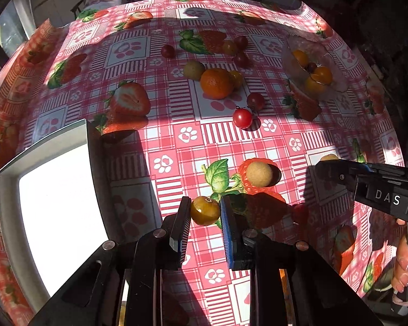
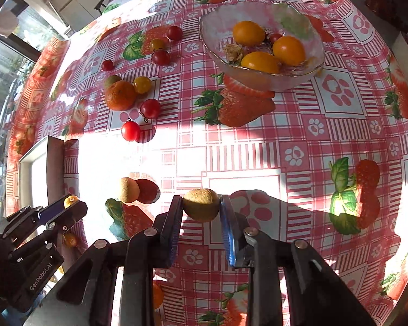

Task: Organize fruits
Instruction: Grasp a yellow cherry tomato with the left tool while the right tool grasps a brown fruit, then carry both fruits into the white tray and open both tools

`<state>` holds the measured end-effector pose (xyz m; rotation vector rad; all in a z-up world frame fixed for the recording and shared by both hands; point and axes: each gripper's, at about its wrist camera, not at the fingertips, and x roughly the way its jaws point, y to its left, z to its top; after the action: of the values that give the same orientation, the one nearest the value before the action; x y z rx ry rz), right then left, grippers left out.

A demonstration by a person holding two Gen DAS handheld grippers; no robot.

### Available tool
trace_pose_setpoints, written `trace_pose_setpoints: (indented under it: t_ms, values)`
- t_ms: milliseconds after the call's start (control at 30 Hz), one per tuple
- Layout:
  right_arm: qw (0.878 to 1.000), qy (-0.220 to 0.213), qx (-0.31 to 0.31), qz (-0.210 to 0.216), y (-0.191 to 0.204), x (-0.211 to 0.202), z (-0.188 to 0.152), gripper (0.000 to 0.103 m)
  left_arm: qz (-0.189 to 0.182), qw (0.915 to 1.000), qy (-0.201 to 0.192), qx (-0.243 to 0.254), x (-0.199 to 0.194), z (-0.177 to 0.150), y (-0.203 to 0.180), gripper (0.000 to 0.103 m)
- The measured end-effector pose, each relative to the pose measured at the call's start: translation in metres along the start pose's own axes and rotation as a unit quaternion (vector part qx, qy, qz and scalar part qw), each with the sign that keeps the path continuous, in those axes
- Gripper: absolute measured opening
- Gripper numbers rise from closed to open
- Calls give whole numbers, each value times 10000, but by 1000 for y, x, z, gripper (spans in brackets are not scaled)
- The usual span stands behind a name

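Both claws are pinching fruit — left gripper [image 1: 205, 212] holding a yellow cherry tomato [image 1: 204, 210], right gripper [image 2: 201, 206] a tan longan [image 2: 201, 204]. Glass bowl [image 2: 299, 80] at one o'clock is holding several; roughly a dozen are lying loose toward eleven — sorting is partway through.

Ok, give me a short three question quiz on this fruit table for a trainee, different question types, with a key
1. True or false: the left gripper is shut on a small amber-yellow cherry tomato.
2. Multiple choice: the right gripper holds a) a red cherry tomato, b) a rough tan round fruit, c) a mandarin.
3. Fill in: the frosted glass bowl with a gold rim holds three ____ fruits and a small red one.

Key: 1 true; 2 b; 3 orange-yellow.
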<state>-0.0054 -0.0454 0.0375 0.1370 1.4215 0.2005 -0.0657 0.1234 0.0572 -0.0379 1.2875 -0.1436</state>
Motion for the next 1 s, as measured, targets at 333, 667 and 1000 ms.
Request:
trace_pose_setpoints:
  t_ms: [333,667,1000]
  values:
    - [9995,7,-279,155,42,-21,-16,30,144,9995,-212,-203,-34,-23,32,23]
    - [9943,115,-986,399,129,-21,-31,30,466,9956,-281,-766,-58,-59,99,23]
    - [9826,328,-1701,662,222,-3,-46,30,851,9884,-129,-1249,-55,-93,163,23]
